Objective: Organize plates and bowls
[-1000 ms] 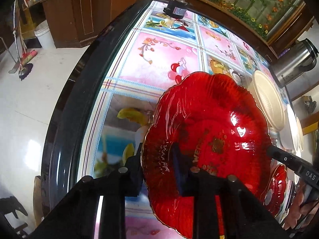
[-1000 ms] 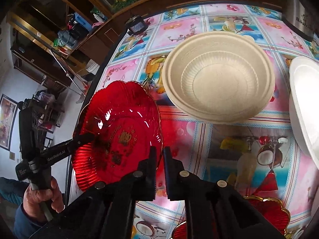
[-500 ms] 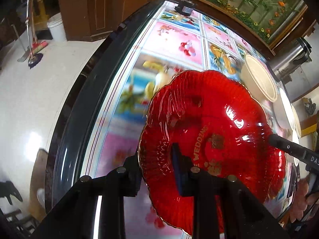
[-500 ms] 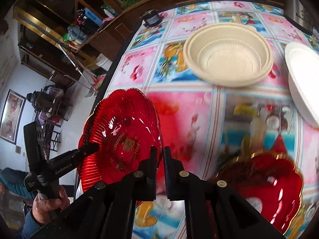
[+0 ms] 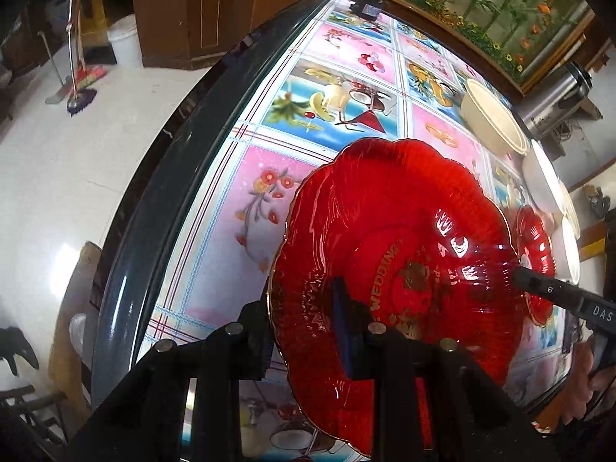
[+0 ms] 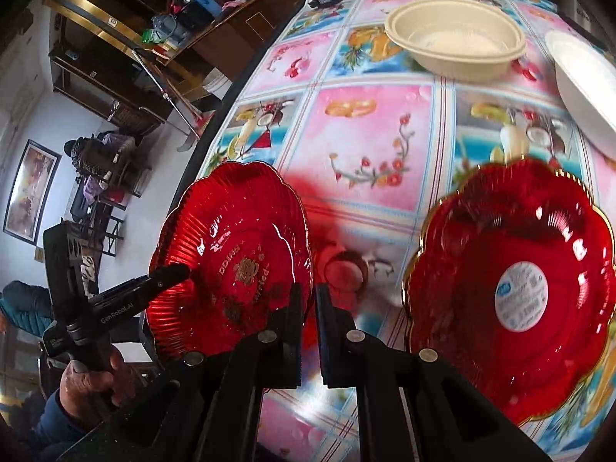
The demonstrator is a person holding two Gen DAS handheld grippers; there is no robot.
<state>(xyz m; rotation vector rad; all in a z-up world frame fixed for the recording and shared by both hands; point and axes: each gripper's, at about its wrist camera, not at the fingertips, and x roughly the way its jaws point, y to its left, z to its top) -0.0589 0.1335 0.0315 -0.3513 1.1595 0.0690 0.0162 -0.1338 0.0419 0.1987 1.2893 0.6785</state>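
A glossy tablecloth (image 5: 265, 200) printed with fruit and flower squares spreads under and ahead of the fingers. Far ahead at its edge sits a small black device (image 5: 368, 4). Up and right of the fingers stands a steel kettle (image 5: 554, 104). Left of the fingers, on the white floor, lie a broom (image 5: 79, 88) and a white bucket (image 5: 124, 42).

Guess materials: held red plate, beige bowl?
Red plate: likely glossy translucent plastic, maybe glass; sharp highlights, ribbed moulding, gold rim, gripper finger showing through. Beige bowl: matte, looks like moulded pulp fibre or disposable plastic; dull surface, thin rolled rim.
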